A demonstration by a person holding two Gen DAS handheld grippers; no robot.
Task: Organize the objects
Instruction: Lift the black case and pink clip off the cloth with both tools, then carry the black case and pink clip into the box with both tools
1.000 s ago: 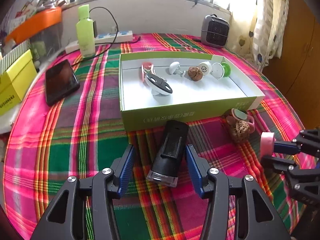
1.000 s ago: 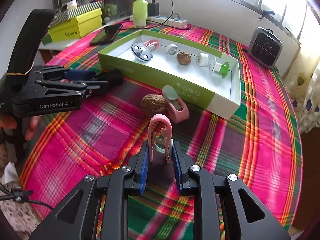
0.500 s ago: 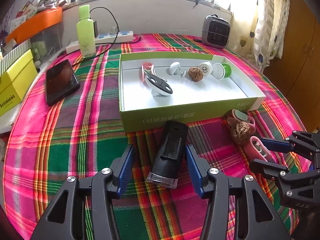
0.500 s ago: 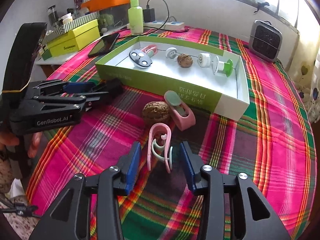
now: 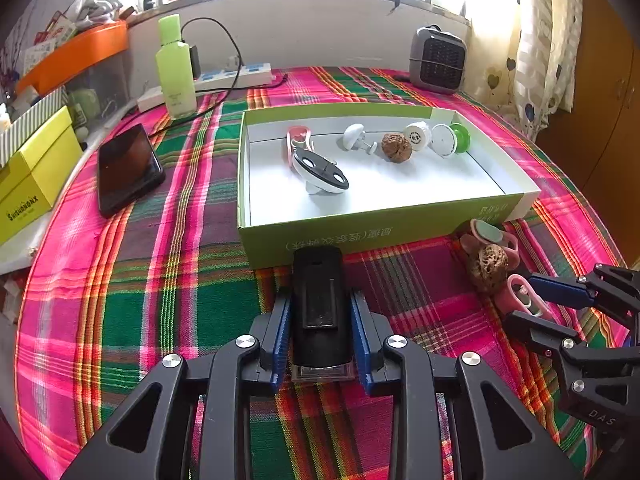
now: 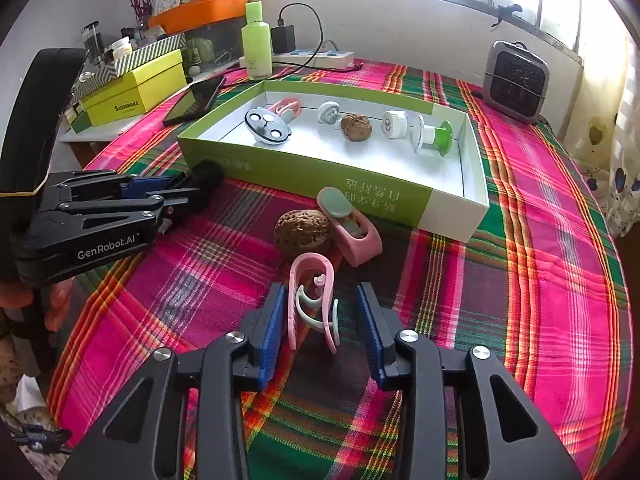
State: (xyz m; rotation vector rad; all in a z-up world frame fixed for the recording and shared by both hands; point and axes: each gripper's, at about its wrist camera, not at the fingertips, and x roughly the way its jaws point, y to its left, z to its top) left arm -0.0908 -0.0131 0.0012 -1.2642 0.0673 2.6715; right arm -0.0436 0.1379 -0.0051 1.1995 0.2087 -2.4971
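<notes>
My left gripper [image 5: 320, 304] is closing, and its blue pads press both sides of a black device [image 5: 318, 292] with a clip and a clear end. The device lies on the plaid cloth against the green box [image 5: 360, 236]. My right gripper [image 6: 319, 296] is also closing around a pink clip [image 6: 310, 280] that rests on the cloth. Its left pad is close to the clip, and a gap shows at the right pad. A walnut [image 6: 302, 228] and a pink holder [image 6: 352, 228] lie just beyond. The box holds several small items.
A phone [image 5: 128, 168], a green bottle [image 5: 176, 68], a power strip [image 5: 240, 74] and a small heater [image 5: 438, 60] sit beyond the box. A yellow box [image 5: 32, 168] stands on a side shelf at the left. A person's hand [image 6: 56, 304] holds the left gripper.
The left jaws came together on the black device, which now lies straight between them. The right jaws let go of the pink clip, spread wide, then narrowed a little around it.
</notes>
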